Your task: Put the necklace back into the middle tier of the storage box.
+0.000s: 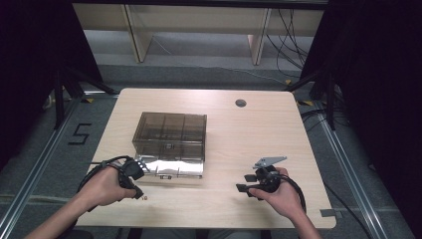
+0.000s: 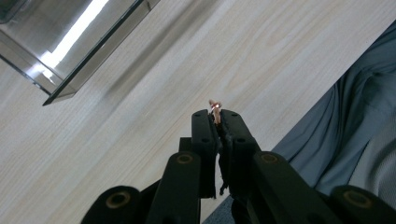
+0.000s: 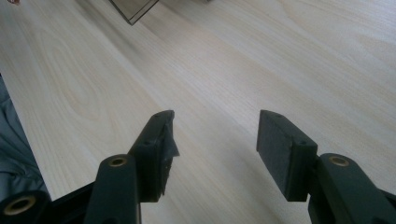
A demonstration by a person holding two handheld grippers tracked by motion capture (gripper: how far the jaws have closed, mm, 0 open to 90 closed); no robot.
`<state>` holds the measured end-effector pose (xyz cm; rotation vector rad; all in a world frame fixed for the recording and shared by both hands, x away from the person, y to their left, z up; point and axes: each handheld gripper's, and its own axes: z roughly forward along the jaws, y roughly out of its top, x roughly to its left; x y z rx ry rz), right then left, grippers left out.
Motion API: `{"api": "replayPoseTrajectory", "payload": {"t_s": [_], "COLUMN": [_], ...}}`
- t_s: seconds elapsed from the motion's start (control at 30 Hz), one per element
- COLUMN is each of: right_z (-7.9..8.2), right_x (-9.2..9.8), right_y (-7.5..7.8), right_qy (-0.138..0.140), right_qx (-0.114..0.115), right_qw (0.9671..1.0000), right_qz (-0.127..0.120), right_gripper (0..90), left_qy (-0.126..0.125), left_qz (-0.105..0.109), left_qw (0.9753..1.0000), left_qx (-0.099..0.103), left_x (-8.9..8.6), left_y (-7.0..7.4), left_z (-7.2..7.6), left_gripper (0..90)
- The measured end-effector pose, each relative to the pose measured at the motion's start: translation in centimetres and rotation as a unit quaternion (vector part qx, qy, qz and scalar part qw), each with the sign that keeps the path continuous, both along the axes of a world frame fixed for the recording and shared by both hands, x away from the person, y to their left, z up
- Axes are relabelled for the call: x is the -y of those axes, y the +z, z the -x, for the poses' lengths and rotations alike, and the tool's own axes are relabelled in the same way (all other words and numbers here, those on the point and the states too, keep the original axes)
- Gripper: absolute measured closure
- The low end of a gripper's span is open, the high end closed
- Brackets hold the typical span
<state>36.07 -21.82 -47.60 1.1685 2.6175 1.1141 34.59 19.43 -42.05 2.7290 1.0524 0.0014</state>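
Table (image 1: 239, 139) was pale wood w/ rounded corners, grain running lengthwise, approx. central in the room on grey floor. A dark round grommet hole (image 1: 241, 103) sat toward 12 o'clock, slightly right of centre. Directly on the top: a smoky transparent compartment box (image 1: 170, 133) left of centre, w/ its clear tray or lid (image 1: 174, 168) lying flat just at the box's 6 o'clock side, touching it. Top's right half toward 3 o'clock was bare wood.

This looks like a lab recording station. Black curtains (image 1: 30, 59) close off both sides of the frame, metal rails (image 1: 30, 174) run along the grey floor, and loose cables (image 1: 291, 35) trail at upper right. A taped number marker (image 1: 79, 134) sits left of the pale wooden counter (image 1: 249, 134).
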Motion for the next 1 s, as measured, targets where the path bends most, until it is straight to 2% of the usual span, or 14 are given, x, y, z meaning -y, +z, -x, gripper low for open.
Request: {"api": "replayPoseTrajectory", "payload": {"t_s": [0.23, 0.3, 0.4, 0.7, 0.73, 0.87, 0.9, 0.93, 0.97, 1.0], "right_z": [0.0, 0.0, 0.1, 0.0, 0.0, 0.0, 0.0, 0.0, 0.0, 0.0], "right_x": [0.1, 0.0, 0.0, 0.0, 0.0, 0.2, 0.2, 0.2, 0.2, 0.2], "right_y": [0.1, 0.0, 0.1, 0.0, 0.1, 0.1, 0.1, 0.1, 0.1, 0.1], "right_qy": [-0.001, -0.003, -0.005, -0.003, -0.003, -0.002, -0.002, -0.001, -0.002, -0.002], "right_qx": [-0.003, -0.002, -0.007, -0.002, -0.001, 0.000, 0.000, 0.001, 0.001, 0.001], "right_qw": [1.0000, 1.0000, 1.0000, 1.0000, 1.0000, 1.0000, 1.0000, 1.0000, 1.0000, 1.0000], "right_qz": [0.001, -0.001, -0.002, 0.000, 0.000, 0.001, 0.001, 0.001, 0.001, 0.001], "right_gripper": [46.7, 46.7, 46.7, 46.8, 46.8, 46.8, 46.8, 46.7, 46.7, 46.7], "left_qy": [0.009, 0.012, 0.019, 0.029, 0.045, 0.035, 0.045, 0.052, 0.049, 0.056], "left_qz": [-0.002, -0.005, -0.003, -0.007, -0.001, -0.008, -0.008, -0.004, -0.010, -0.004], "left_qw": [1.0000, 0.9999, 0.9998, 0.9996, 0.9990, 0.9993, 0.9989, 0.9985, 0.9987, 0.9984], "left_qx": [0.002, -0.002, 0.006, 0.000, -0.004, -0.003, -0.012, -0.013, -0.012, -0.008], "left_x": [-0.6, -0.9, -1.5, -2.4, -2.3, -2.7, -2.8, -2.8, -2.9, -2.9], "left_y": [0.3, 0.5, 0.6, 0.9, 0.9, 0.9, 0.9, 0.9, 1.0, 0.9], "left_z": [0.0, 0.0, -0.1, -0.6, -0.5, -1.1, -1.1, -1.1, -1.3, -1.3], "left_gripper": [84.6, 84.6, 84.7, 84.6, 84.6, 84.6, 84.6, 84.6, 84.6, 84.6]}}
